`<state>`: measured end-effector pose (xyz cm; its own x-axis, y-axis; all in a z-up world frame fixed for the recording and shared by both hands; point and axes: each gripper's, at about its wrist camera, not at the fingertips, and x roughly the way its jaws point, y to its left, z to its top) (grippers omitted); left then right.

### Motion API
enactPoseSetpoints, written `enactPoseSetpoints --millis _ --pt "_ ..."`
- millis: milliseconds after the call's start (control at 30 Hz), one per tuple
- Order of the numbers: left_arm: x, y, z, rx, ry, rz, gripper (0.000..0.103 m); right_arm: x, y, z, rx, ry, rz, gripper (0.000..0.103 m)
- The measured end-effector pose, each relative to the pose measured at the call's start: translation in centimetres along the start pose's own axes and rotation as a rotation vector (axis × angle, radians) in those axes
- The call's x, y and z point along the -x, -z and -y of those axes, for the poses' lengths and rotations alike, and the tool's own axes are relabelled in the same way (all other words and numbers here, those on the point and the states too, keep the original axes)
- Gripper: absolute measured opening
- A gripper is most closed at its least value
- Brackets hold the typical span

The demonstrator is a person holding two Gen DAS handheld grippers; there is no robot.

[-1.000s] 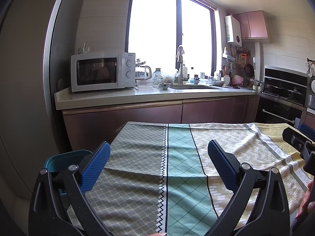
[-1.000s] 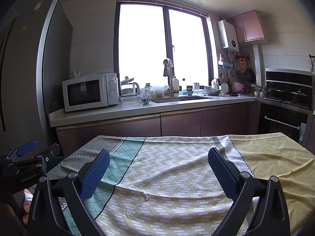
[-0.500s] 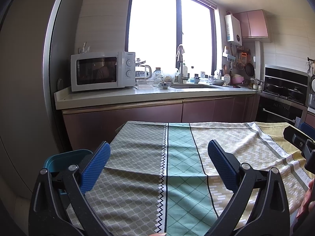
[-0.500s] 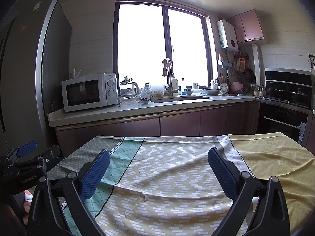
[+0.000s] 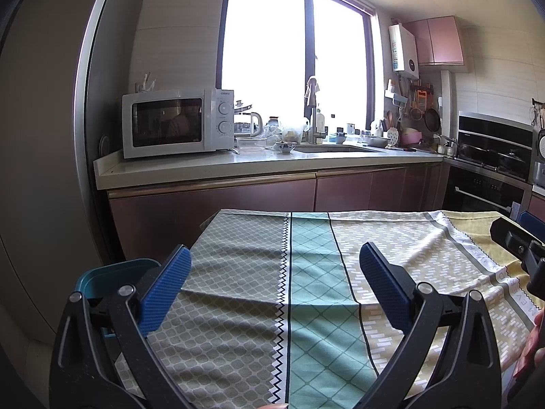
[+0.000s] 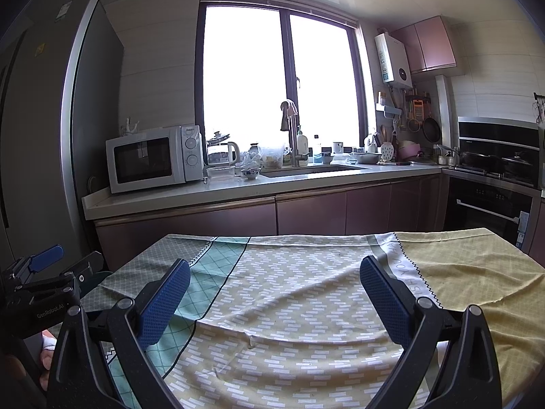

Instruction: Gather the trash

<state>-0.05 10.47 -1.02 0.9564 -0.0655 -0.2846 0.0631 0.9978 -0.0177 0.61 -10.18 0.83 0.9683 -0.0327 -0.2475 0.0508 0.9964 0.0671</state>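
Observation:
My left gripper (image 5: 272, 289) is open and empty above the near part of a table covered with a patterned cloth (image 5: 306, 238). My right gripper (image 6: 272, 296) is open and empty above the same cloth (image 6: 306, 272), further right. Each gripper shows at the edge of the other's view: the right one (image 5: 521, 248) and the left one (image 6: 44, 283). No trash shows on the cloth. A teal bin (image 5: 112, 277) stands low beside the table's left edge, partly behind my left finger.
A kitchen counter (image 5: 238, 167) runs behind the table with a white microwave (image 5: 177, 122), kettle, bowls and a sink (image 6: 313, 170). A tall fridge (image 5: 41, 136) stands at the left. An oven and stove (image 6: 494, 184) are at the right.
Both grippers stay open and nearly still. The right wrist view has drifted slightly; nothing was picked up or released.

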Motion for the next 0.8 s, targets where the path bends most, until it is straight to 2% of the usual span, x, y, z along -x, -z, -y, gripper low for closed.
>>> enactPoseSetpoints --millis 800 --pt "-0.32 0.05 -0.24 0.004 -0.007 -0.01 0.097 -0.21 0.09 0.06 -0.001 0.007 -0.005 0.096"
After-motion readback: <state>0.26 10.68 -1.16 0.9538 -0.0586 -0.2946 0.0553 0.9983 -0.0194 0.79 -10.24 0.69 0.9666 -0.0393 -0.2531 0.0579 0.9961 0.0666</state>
